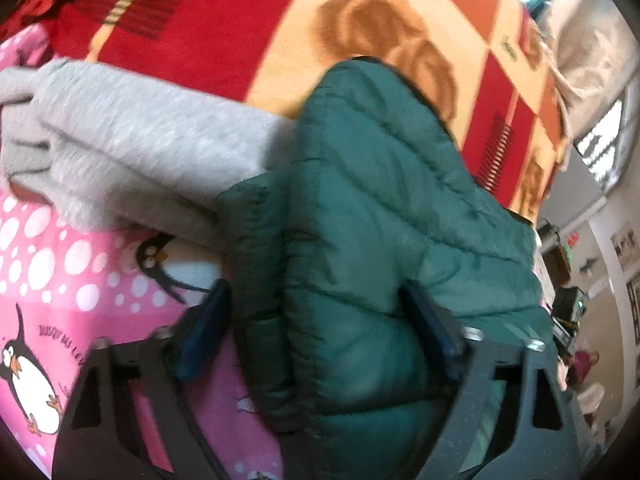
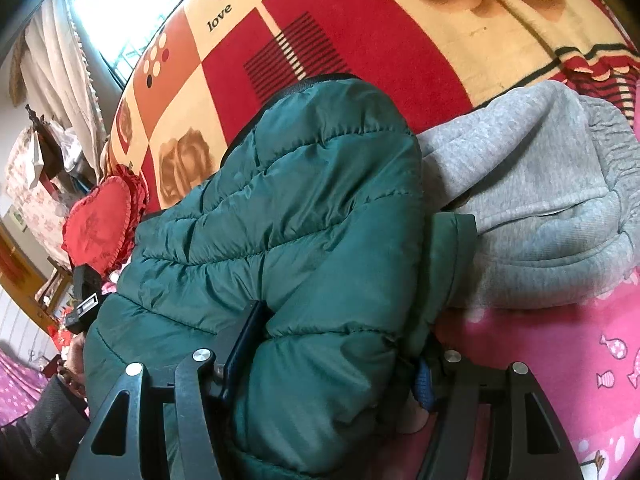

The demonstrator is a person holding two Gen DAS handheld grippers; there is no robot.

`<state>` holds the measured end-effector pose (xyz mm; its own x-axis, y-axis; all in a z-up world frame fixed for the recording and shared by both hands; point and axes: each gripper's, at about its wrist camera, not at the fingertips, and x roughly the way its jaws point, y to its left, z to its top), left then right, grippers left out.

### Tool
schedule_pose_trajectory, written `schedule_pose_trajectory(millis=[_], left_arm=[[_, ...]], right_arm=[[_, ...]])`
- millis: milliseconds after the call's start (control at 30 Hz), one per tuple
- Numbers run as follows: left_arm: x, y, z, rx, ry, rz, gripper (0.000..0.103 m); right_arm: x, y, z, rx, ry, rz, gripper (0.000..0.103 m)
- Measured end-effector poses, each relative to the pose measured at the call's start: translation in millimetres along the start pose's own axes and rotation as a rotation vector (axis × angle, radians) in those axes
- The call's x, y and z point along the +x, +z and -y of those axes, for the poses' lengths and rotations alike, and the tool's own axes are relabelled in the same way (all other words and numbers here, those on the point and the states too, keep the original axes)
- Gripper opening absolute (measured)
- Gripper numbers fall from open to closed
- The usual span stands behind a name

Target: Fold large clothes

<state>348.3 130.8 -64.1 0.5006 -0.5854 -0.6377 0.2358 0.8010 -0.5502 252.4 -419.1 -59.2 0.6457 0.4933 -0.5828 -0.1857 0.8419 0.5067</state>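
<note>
A dark green quilted puffer jacket (image 1: 372, 216) lies bunched and folded on the bed; it also fills the middle of the right wrist view (image 2: 288, 216). My left gripper (image 1: 320, 320) is clamped on a thick fold of the jacket's near edge, one finger on each side. My right gripper (image 2: 332, 344) grips the jacket's other near edge the same way, the right finger mostly buried under the fabric. A grey sweatshirt (image 1: 140, 148) lies folded beside the jacket, touching it; it also shows in the right wrist view (image 2: 532, 200).
The bed is covered by a red, cream and orange rose-print blanket (image 1: 248, 28) and a pink penguin blanket (image 1: 60, 280). A red heart cushion (image 2: 100, 224) sits at the bed's far edge. Curtains (image 2: 60, 60) and furniture stand beyond.
</note>
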Motion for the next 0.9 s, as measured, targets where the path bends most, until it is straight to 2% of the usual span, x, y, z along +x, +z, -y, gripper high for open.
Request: schedule_pose_trajectory(millis=[267,367,467,567,733,900], left_arm=[[-8,2,23,0.091,0.059,0.052,0.038],[-19,3,36,0.111,0.087,0.093,0.031],[-32,5,47,0.120,0.101,0.138,0.028],[-44,6,59,0.136,0.104,0.169,0.026],[-69,7,77,0.152,0.095,0.198,0.026],[-114,-5,95,0.137,0.059,0.244,0.026]], right_arm=[[2,2,-9,-0.033,-0.052,-0.006,0.062],[-2,5,-16,-0.064,-0.060,0.005,0.053],[-14,9,-22,-0.071,-0.056,0.035,0.040],[-33,17,-39,-0.103,-0.059,0.088,0.034],[-64,23,-67,-0.135,-0.045,0.151,0.031],[-109,23,-93,-0.149,-0.004,0.218,0.031]])
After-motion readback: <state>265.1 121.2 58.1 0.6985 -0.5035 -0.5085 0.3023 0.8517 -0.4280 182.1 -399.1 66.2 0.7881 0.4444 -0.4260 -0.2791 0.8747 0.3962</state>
